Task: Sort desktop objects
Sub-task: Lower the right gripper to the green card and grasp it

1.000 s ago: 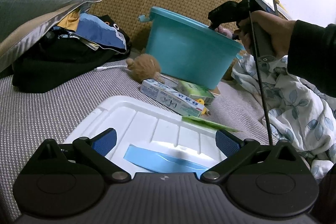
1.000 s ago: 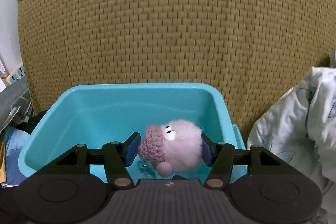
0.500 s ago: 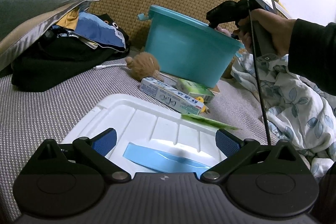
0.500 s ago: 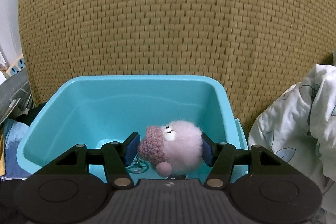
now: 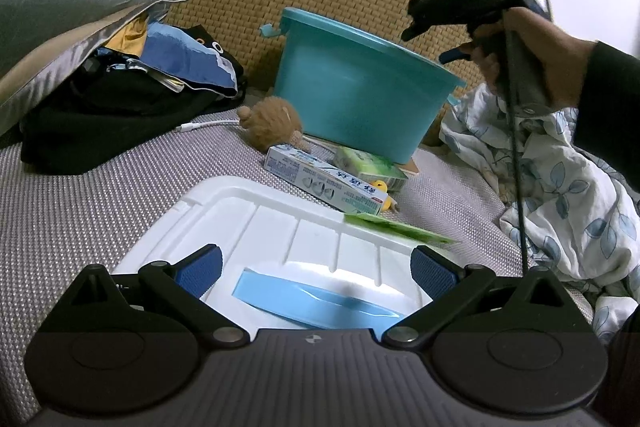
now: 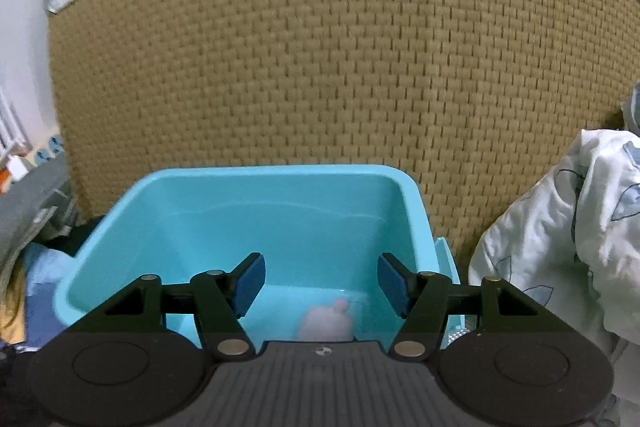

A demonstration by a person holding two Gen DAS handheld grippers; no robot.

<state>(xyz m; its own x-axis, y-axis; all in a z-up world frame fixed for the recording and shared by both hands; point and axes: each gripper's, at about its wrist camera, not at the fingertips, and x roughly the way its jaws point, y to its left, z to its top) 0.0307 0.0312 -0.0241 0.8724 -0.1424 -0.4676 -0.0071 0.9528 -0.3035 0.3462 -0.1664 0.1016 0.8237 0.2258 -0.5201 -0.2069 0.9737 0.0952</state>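
Note:
A teal plastic tub [image 6: 256,203] [image 5: 360,87] stands against a woven headboard. My right gripper [image 6: 320,283] is open above the tub's near side, and a blurred pink plush toy [image 6: 326,323] lies inside the tub below it. In the left wrist view the right gripper [image 5: 448,55] hovers over the tub's right rim. My left gripper [image 5: 316,271] is open and empty over a white lid [image 5: 280,223] with a blue strip [image 5: 312,303]. A brown plush toy [image 5: 272,125], a toothpaste box [image 5: 326,183] and a green packet [image 5: 368,165] lie before the tub.
A pile of dark clothes and a grey pillow [image 5: 80,27] lie at the left. A white floral quilt [image 5: 560,195] [image 6: 560,227] is bunched at the right. A flat green sachet [image 5: 396,227] rests on the lid's far edge. A white cable [image 5: 208,125] runs near the brown toy.
My right gripper has opened and the pink plush toy has dropped from it into the teal tub. The right gripper has risen slightly. My left gripper has stayed put.

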